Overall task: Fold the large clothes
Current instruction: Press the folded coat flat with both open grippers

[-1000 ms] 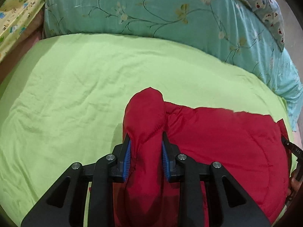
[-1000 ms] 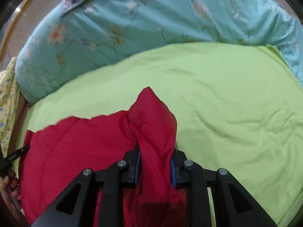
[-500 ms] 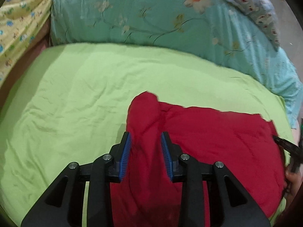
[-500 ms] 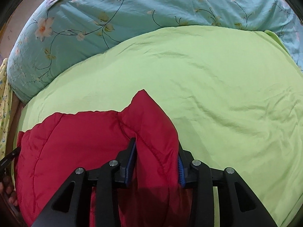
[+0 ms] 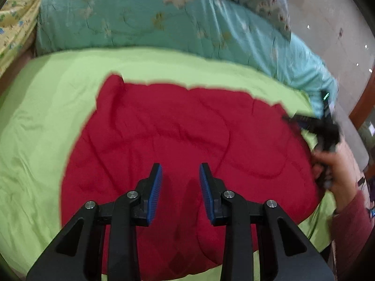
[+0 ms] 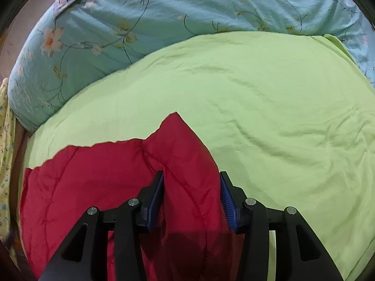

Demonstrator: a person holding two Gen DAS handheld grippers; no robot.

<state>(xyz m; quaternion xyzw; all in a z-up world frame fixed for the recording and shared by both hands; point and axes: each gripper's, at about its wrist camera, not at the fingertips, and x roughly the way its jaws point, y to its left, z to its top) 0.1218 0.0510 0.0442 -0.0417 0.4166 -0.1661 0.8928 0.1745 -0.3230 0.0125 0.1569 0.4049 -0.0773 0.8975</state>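
On the green sheet [image 5: 46,121] of the bed, a puffy red jacket [image 5: 178,140] is laid out as a broad folded bundle, with a blue flowered quilt [image 5: 131,25] heaped behind it. Trouble could come from the padding: such a quilted garment is judged springy, and once let go the fold may puff up or slide open, so that the top layer creeps off the one below. A second risk lies at the right gripper [image 6: 191,195], where a peaked ridge of the jacket [image 6: 178,164] stands between the blue pads [image 6: 156,199]; its jaws have just been opening, and the cloth now sits loosely between them rather than pinched, but if the tool is drawn away crookedly the ridge may be snagged and the corner dragged out of line. The left gripper [image 5: 180,188] is held above the middle of the bundle, tilted steeply downward, its jaws parted with nothing between them and only red fabric seen below; the view is blurred, so whether the tips brush the cloth cannot be told. The right gripper is likewise pitched downward at the jacket's corner. In the left view it is seen at the far right edge of the jacket [image 5: 311,128], gripped by a hand [image 5: 337,171] in a dark red sleeve [image 5: 351,229].
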